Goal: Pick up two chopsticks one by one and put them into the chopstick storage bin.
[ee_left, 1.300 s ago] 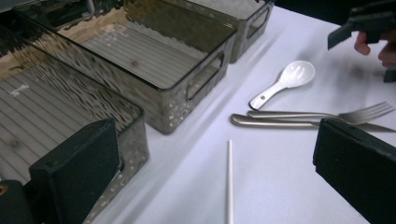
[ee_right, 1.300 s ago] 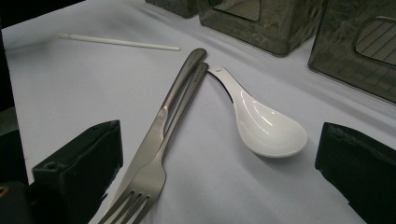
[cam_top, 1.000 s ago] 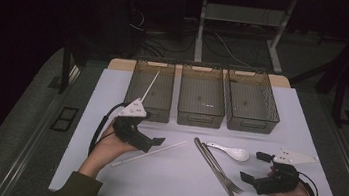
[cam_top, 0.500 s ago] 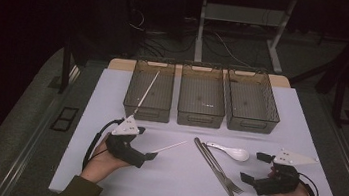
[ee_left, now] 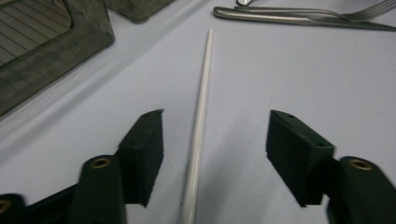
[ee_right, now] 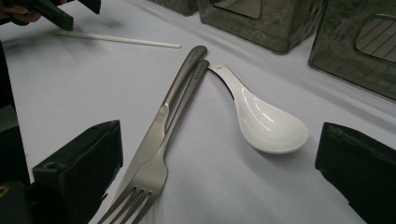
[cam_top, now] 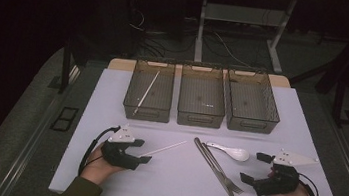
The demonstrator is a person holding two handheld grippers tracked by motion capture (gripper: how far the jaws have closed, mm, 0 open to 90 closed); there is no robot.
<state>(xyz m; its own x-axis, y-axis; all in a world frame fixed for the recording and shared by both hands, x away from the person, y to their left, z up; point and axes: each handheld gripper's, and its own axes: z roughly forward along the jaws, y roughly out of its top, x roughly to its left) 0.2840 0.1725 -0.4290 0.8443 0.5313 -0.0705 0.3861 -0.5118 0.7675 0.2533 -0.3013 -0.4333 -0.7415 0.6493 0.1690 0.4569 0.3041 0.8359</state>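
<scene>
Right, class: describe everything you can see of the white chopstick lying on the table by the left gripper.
The white chopstick is a thin, smooth, round stick, glossy like plastic, tapering toward its far tip. It lies flat on the pale table, pointing toward the knife and fork. Its near end sits between the jaws of the left gripper, which have just been closing, yet neither pad touches it. Only the table touches it. A second chopstick lies apart in the left-hand basket.
</scene>
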